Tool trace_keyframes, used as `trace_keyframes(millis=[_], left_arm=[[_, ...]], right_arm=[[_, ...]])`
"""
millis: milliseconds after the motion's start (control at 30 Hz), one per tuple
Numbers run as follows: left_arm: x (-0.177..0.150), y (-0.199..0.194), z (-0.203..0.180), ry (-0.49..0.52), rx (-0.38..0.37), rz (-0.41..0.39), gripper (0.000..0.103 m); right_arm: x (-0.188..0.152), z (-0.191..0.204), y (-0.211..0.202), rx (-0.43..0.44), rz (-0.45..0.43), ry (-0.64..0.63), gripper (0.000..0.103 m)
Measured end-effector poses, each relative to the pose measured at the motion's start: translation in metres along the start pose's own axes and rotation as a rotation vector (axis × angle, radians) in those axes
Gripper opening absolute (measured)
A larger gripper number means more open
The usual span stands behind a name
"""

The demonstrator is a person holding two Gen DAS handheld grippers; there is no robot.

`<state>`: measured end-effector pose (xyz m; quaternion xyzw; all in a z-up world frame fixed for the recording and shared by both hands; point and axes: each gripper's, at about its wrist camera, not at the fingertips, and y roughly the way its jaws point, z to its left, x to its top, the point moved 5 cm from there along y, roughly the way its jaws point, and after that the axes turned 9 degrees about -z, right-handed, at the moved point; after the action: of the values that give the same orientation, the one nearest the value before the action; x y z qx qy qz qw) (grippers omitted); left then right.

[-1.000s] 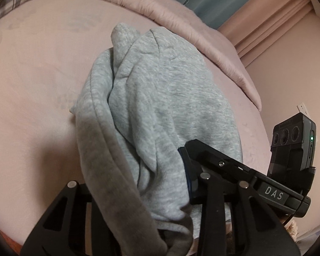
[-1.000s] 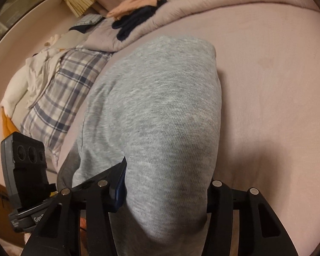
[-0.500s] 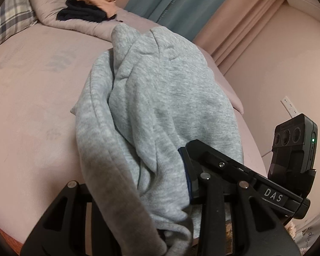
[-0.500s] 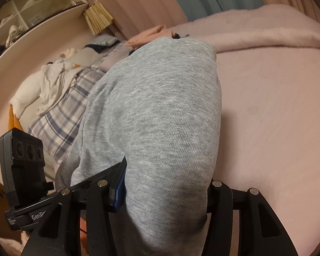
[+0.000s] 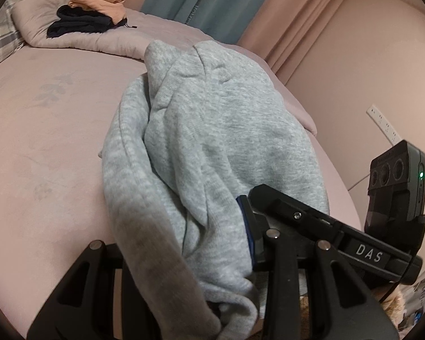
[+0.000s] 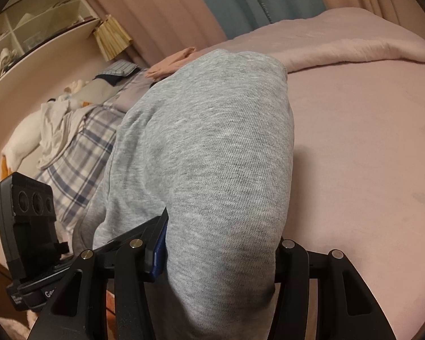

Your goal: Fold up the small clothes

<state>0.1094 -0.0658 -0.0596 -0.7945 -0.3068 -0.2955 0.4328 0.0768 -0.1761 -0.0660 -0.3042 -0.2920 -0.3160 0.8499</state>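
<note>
Lifting higher than a second ago, both grippers carry the grey garment point(image 5: 212, 130) off the pink bed point(image 5: 42, 130): left gripper point(image 5: 189, 255) and right gripper point(image 6: 221, 255) jaws pinch its fabric, ready for laying flat farther in.

Pink bedspread point(image 5: 42, 141) underneath. Orange cloth point(image 5: 97, 1) stacked on dark garment point(image 5: 80, 25) atop folded blanket point(image 5: 36, 28). Teal curtain point(image 5: 209, 2) behind. Plaid pillow point(image 6: 79, 153), white clothes point(image 6: 42, 130), wall shelf point(image 6: 36, 22).
</note>
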Motion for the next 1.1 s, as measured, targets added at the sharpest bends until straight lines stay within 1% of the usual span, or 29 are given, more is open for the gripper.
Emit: trace_keyframes(millis=[167,333,533,633,667,700,733,767,800,833,867,933,967,1000,1033,1067,1100], left_arm=[[-0.012,0.025,0.007,-0.013,0.003,0.050,0.037],[-0.028,0.042,0.015,-0.029,0.039,0.091,0.037],[-0.039,0.069,0.034,-0.055,0.068,0.174,0.037],[-0.043,0.071,0.035,-0.048,0.074,0.184,0.040],[-0.044,0.069,0.035,-0.045,0.076,0.185,0.045],[-0.045,0.067,0.036,-0.045,0.082,0.191,0.053],[-0.045,0.066,0.038,-0.047,0.095,0.198,0.059],[-0.040,0.065,0.043,-0.048,0.113,0.200,0.074],[-0.037,0.060,0.044,-0.050,0.122,0.188,0.080],[-0.034,0.055,0.046,-0.050,0.128,0.175,0.086],[-0.030,0.047,0.047,-0.050,0.127,0.155,0.088],[-0.020,0.032,0.046,-0.044,0.130,0.125,0.094],[-0.018,0.026,0.047,-0.038,0.139,0.118,0.103],[-0.012,0.017,0.046,-0.027,0.153,0.103,0.102],[-0.010,0.011,0.044,-0.018,0.157,0.096,0.102],[-0.006,0.005,0.042,-0.009,0.149,0.103,0.102],[-0.003,0.000,0.040,-0.004,0.138,0.117,0.102]], right_arm=[[-0.005,-0.014,0.011,-0.035,0.024,0.024,0.053],[-0.016,-0.027,0.032,-0.048,0.084,0.056,0.053],[-0.030,-0.039,0.053,-0.068,0.162,0.082,0.054],[-0.038,-0.048,0.056,-0.079,0.190,0.105,0.056],[-0.040,-0.049,0.055,-0.079,0.195,0.113,0.057],[-0.041,-0.053,0.054,-0.081,0.197,0.124,0.057],[-0.041,-0.055,0.054,-0.085,0.200,0.136,0.061],[-0.041,-0.057,0.052,-0.094,0.204,0.145,0.064],[-0.041,-0.058,0.050,-0.110,0.206,0.146,0.066],[-0.041,-0.059,0.047,-0.125,0.208,0.137,0.071],[-0.041,-0.057,0.043,-0.157,0.207,0.113,0.076],[-0.039,-0.055,0.036,-0.220,0.198,0.057,0.078],[-0.037,-0.051,0.030,-0.257,0.183,0.017,0.080],[-0.034,-0.048,0.024,-0.284,0.167,-0.011,0.082],[-0.032,-0.045,0.019,-0.311,0.152,-0.035,0.087],[-0.028,-0.043,0.012,-0.338,0.131,-0.058,0.090],[-0.023,-0.039,0.003,-0.366,0.104,-0.081,0.090]])
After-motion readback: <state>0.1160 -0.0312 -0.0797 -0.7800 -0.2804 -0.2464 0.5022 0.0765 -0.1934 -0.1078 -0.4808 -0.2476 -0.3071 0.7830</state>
